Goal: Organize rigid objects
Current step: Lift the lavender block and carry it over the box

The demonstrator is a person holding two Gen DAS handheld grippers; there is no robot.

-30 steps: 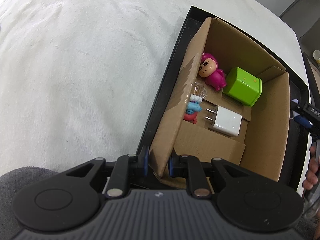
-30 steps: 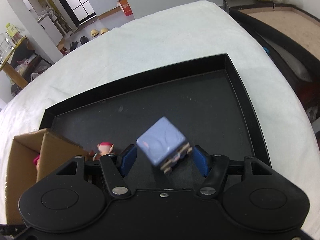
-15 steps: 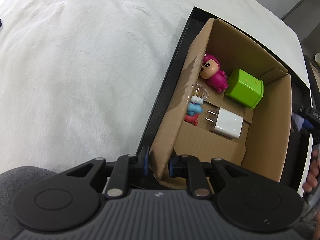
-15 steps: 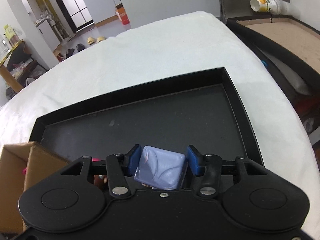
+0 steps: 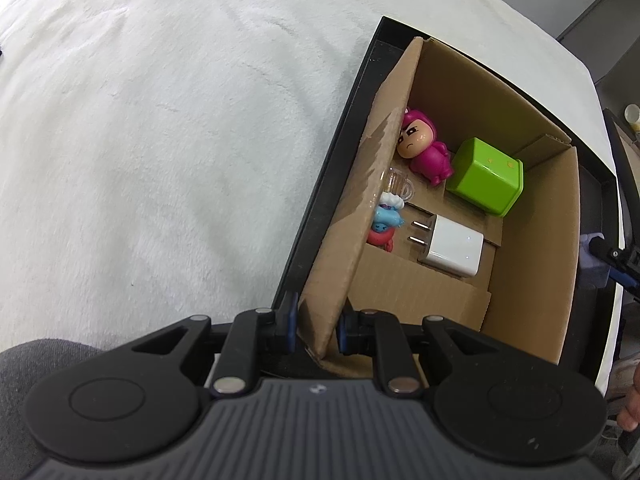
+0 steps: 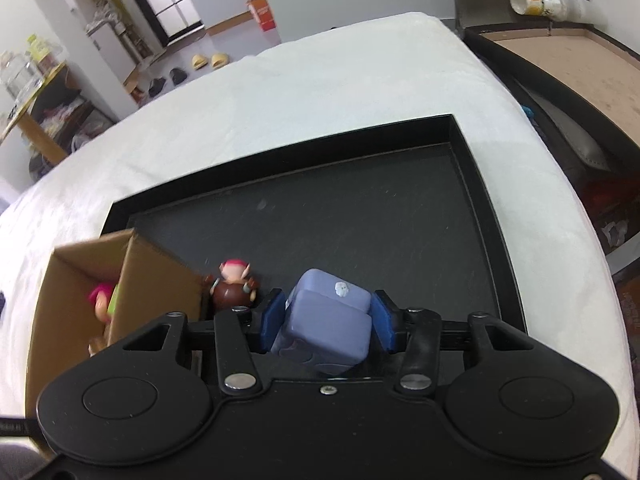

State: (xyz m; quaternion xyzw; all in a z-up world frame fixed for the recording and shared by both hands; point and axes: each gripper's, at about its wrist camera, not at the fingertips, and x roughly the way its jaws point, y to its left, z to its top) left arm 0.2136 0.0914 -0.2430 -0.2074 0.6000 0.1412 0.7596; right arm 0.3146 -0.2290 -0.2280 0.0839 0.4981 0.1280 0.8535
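- Left wrist view: the left gripper is pinching the near wall of the cardboard box, one blue pad on each face of the flap.
- Only this view is showing the box floor: a pink figurine lying by the left wall, a green cube beside it, a small clear mug, a blue and red toy, and a white charger with its prongs pointing left.
- The box is sitting in a black tray on a white blanket.
- Right wrist view: the right gripper is clamping a lavender block between its blue pads, above the tray floor.
- Only this view is revealing a brown figurine with pink hair, standing on the tray just beside the box's outer wall.
- That wall is screening most of the box contents here; the pink figurine is showing only as a blur.
- A printed cup is lying on a side surface at far right.
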